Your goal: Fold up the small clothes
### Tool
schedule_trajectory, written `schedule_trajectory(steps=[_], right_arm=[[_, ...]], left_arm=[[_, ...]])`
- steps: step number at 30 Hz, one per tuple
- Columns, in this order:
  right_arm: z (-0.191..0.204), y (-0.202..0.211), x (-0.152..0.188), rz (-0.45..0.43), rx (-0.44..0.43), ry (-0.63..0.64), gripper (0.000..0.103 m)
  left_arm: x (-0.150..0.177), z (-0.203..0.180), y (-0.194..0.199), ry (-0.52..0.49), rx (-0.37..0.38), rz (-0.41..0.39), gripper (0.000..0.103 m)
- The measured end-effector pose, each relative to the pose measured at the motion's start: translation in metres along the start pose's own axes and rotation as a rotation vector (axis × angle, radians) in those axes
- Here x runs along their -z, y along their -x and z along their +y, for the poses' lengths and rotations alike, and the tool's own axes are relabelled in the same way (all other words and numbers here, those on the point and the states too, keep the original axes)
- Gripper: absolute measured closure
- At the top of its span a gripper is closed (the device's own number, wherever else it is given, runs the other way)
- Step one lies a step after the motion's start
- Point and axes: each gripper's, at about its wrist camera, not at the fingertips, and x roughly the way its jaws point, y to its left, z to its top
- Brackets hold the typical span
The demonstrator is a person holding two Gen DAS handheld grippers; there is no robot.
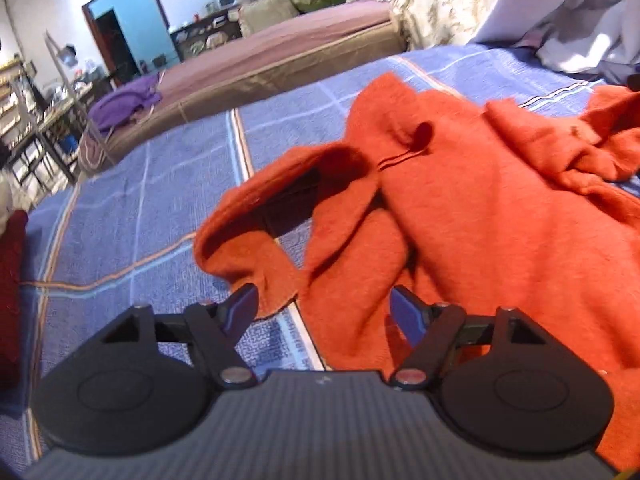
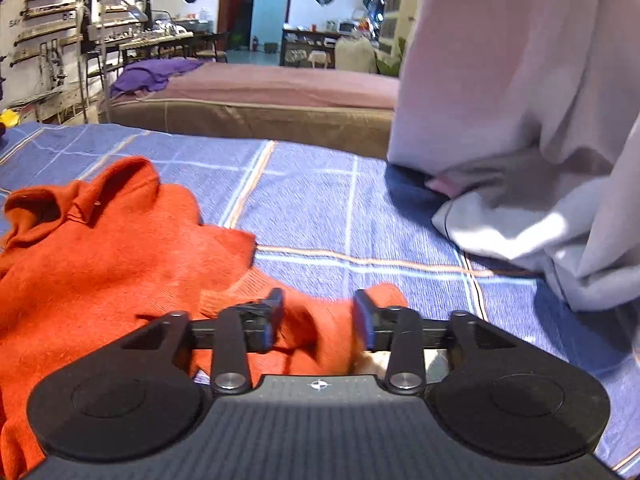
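Your left gripper (image 1: 324, 312) hangs with its jaws apart over the near edge of the orange sweater (image 1: 480, 216), pads not pressing the cloth. The sweater lies rumpled on the blue checked bedcover (image 1: 132, 216). Your right gripper (image 2: 318, 316) stands wide over a sweater fold, gripping nothing. A pale grey garment (image 2: 520, 216) lies further right. No writing is legible.
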Motion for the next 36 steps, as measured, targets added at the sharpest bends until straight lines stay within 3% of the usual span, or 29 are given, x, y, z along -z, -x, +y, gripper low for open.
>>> schedule_trajectory(steps=[3, 7, 9, 11, 12, 13, 18, 20, 25, 28, 31, 36], right_arm=[[0.009, 0.013, -0.008, -0.034, -0.049, 0.017, 0.000], [0.017, 0.015, -0.014, -0.039, -0.126, 0.016, 0.000], [0.022, 0.013, -0.013, -0.033, -0.135, 0.020, 0.000], [0.024, 0.008, -0.011, -0.023, -0.159, 0.005, 0.000], [0.026, 0.004, -0.010, -0.011, -0.172, -0.001, 0.000], [0.028, 0.001, -0.008, 0.003, -0.180, -0.006, 0.000], [0.040, -0.009, -0.001, 0.043, -0.226, -0.013, 0.000], [0.043, -0.013, -0.002, 0.054, -0.235, -0.010, 0.000], [0.051, -0.020, -0.007, 0.055, -0.269, -0.010, 0.000], [0.060, -0.023, -0.013, 0.051, -0.286, 0.012, 0.000], [0.069, -0.027, -0.016, 0.054, -0.308, 0.044, 0.000], [0.080, -0.036, -0.017, 0.085, -0.332, 0.082, 0.000]], left_arm=[[-0.007, 0.005, -0.022, 0.024, 0.050, 0.016, 0.038], [-0.017, -0.018, -0.051, -0.072, 0.125, 0.063, 0.039], [-0.018, -0.032, -0.067, -0.134, 0.069, 0.075, 0.040], [-0.021, -0.037, -0.073, -0.145, 0.053, 0.042, 0.060], [-0.023, -0.036, -0.075, -0.129, 0.029, 0.035, 0.076], [-0.027, -0.035, -0.075, -0.117, 0.020, 0.034, 0.084], [-0.039, 0.012, -0.051, 0.064, 0.015, -0.048, 0.089], [-0.046, 0.043, -0.029, 0.151, -0.021, -0.109, 0.089], [-0.061, 0.114, 0.001, 0.205, -0.248, -0.179, 0.089], [-0.056, 0.150, -0.003, 0.225, -0.378, -0.131, 0.089], [-0.035, 0.184, -0.015, 0.297, -0.431, -0.065, 0.088], [0.010, 0.206, -0.034, 0.380, -0.504, 0.044, 0.088]])
